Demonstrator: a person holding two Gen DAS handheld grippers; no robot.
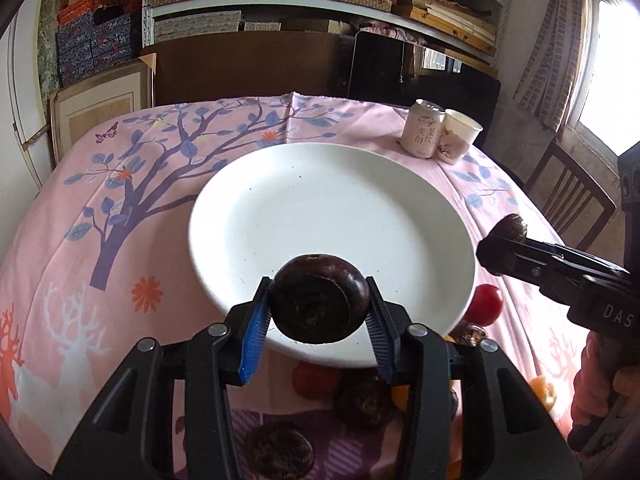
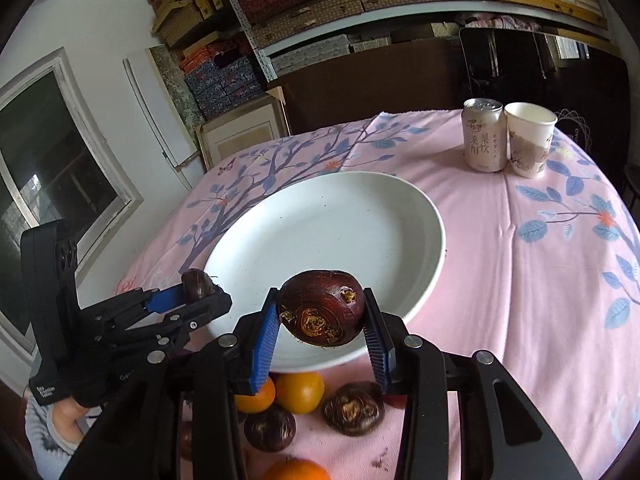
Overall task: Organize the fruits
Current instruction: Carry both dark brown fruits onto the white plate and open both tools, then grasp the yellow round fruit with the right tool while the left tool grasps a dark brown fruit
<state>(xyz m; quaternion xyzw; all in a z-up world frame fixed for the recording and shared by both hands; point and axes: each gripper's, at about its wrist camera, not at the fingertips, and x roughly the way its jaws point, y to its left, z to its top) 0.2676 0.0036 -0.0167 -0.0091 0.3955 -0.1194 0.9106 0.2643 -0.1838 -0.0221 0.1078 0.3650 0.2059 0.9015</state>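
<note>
Pink-clothed bench (image 1: 52, 240), empty plate (image 1: 280, 216): your left gripper (image 1: 318, 306) and right gripper (image 2: 320, 312) each clamp a water chestnut (image 1: 318, 304); release high and they'll roll off.

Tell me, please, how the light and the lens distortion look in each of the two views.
Left wrist view: window at the right edge is blown out white; the plate is bright, the table edge bends, corners go dark. Right wrist view: even, softer light; shelves curve strongly; the water chestnut between the pads is sharp.

Daylit, window (image 1: 608, 60) glare, fisheye-bent edges, sharp
</note>
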